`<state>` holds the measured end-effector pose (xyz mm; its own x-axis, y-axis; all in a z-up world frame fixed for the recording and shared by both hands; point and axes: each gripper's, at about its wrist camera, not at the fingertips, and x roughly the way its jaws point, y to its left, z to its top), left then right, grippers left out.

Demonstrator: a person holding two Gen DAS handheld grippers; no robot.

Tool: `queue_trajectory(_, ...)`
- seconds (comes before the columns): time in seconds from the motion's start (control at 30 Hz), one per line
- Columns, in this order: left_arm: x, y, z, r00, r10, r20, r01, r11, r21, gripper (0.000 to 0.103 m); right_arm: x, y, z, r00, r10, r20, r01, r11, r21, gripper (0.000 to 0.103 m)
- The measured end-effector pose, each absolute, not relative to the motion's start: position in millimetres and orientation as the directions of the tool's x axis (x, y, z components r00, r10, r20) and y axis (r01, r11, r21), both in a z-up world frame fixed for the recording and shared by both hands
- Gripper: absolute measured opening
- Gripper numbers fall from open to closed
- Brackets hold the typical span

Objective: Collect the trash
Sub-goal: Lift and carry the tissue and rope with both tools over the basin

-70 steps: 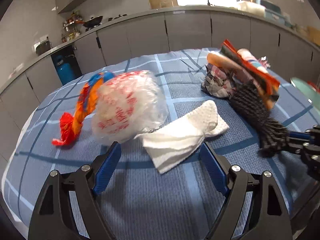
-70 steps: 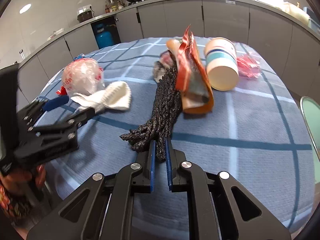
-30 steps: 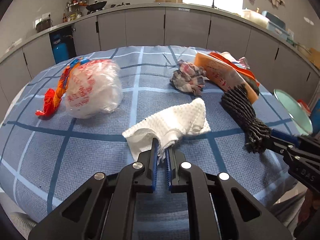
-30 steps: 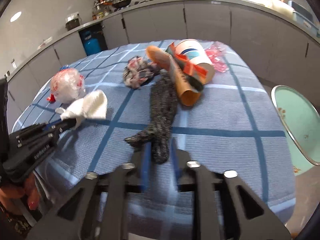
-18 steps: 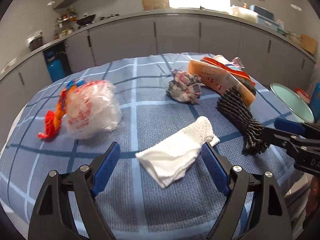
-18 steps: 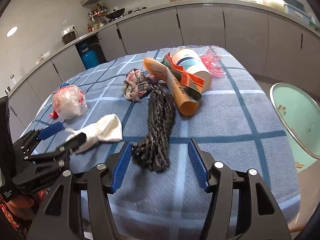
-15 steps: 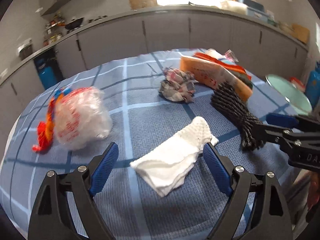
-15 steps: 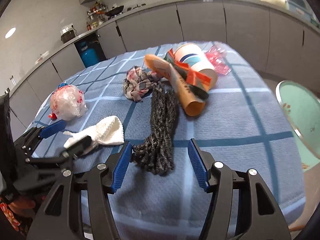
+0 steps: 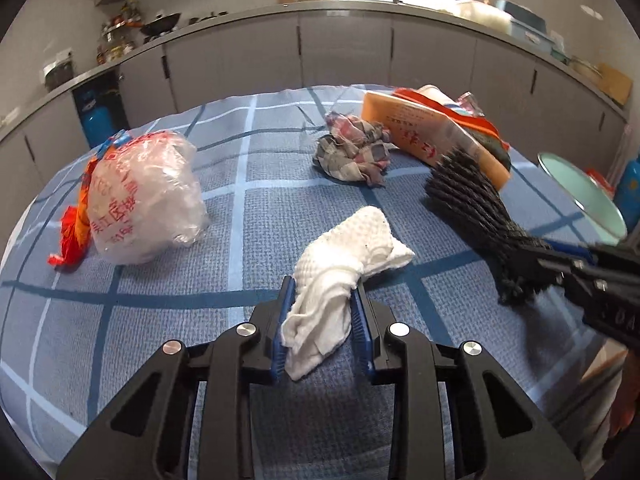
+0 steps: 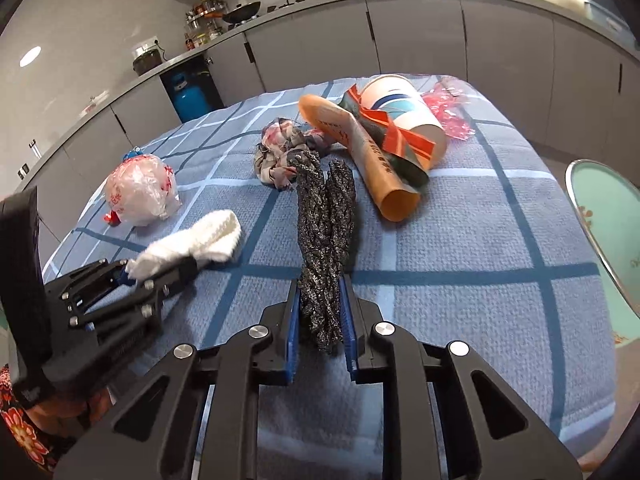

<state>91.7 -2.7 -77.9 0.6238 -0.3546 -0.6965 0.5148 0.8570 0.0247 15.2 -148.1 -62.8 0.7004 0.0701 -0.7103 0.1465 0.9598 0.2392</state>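
My left gripper (image 9: 322, 300) is shut on the near end of a crumpled white cloth (image 9: 348, 256) lying on the blue checked tablecloth (image 9: 256, 200). The cloth and left gripper also show in the right wrist view (image 10: 192, 244). My right gripper (image 10: 320, 300) is shut on the near end of a dark knitted rag (image 10: 326, 216); this rag shows in the left wrist view (image 9: 472, 208) with the right gripper at its end.
On the table lie a tied clear plastic bag (image 9: 140, 196), a balled checked rag (image 9: 352, 152), an orange carton (image 10: 360, 152), a paper cup (image 10: 404, 116) and pink wrap (image 10: 448, 112). A teal bin (image 10: 612, 216) stands off the right edge. Grey cabinets run behind.
Both grippers were open around their items half a second ago. Both have now closed, the left on the white cloth and the right on the dark rag.
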Motion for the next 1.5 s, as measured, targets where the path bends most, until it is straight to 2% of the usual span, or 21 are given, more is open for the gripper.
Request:
queue_trajectory(0.2, 84.6, -3.0, -74.4, 0.648, -0.329, -0.687, 0.452, 0.892, 0.0, 0.022, -0.9, -148.7, -56.5, 0.72, 0.06, -0.691, 0.139, 0.964, 0.228, 0.019)
queue_trajectory(0.33, 79.2, -2.0, -70.9, 0.653, -0.336, -0.678, 0.422, 0.906, -0.042, 0.021, -10.2, -148.7, -50.7, 0.74, 0.066, -0.67, 0.124, 0.965, 0.232, 0.019)
queue_trajectory(0.53, 66.2, -13.2, -61.1, 0.684, -0.34, -0.646, 0.415, 0.909, -0.04, 0.02, -24.3, -154.5, -42.7, 0.763, 0.058, -0.644, 0.121, 0.965, 0.231, 0.019)
queue_trajectory(0.77, 58.0, -39.4, -45.9, 0.697, -0.356, -0.622, 0.405, 0.912, -0.068, 0.021, -41.7, -175.7, -29.2, 0.787, -0.005, -0.617, 0.168, 0.964, 0.206, 0.019)
queue_trajectory(0.9, 56.6, -63.4, -36.8, 0.686, -0.387, -0.616, 0.422, 0.901, -0.095, 0.021, -52.2, -196.7, -24.0, 0.787, -0.054, -0.614, 0.214, 0.958, 0.19, 0.019)
queue_trajectory(1.5, 15.0, -217.8, -19.7, 0.617, -0.517, -0.594, 0.602, 0.796, -0.067, 0.021, -86.1, -322.0, -19.0, 0.751, -0.246, -0.612, 0.426, 0.89, 0.165, 0.019)
